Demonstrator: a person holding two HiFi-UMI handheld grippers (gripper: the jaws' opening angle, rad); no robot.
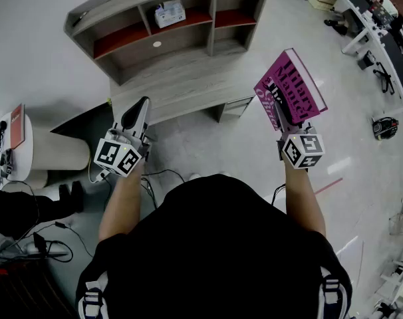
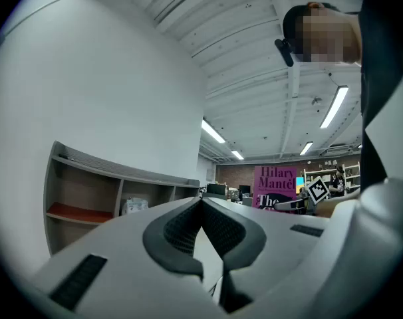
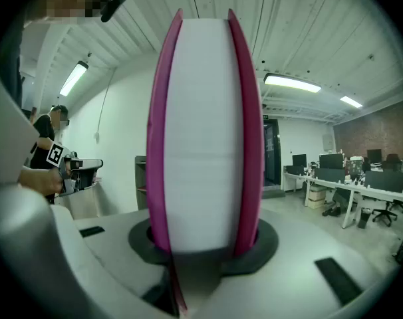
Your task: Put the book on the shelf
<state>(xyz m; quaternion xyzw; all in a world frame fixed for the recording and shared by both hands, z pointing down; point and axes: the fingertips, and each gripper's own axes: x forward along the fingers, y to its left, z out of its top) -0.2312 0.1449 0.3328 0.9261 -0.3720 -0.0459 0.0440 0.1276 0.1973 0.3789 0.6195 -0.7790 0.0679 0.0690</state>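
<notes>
The book [image 1: 291, 88], a magenta-covered volume with large lettering on its cover, is clamped at its lower edge in the jaws of the right gripper [image 1: 283, 126]. In the right gripper view the book [image 3: 205, 131] stands edge-on between the pads, white page block flanked by both covers, and the jaws of the right gripper [image 3: 205, 244] press on either side. The book is raised off the floor [image 1: 208, 145], just right of the shelf unit [image 1: 168, 58] and in none of its compartments.

The left gripper [image 1: 140, 108] is raised in front of the shelf unit, its jaws together with nothing between them, as confirmed in the left gripper view [image 2: 203, 208].

One upper compartment of the shelf unit holds a white box [image 1: 169, 12].
</notes>
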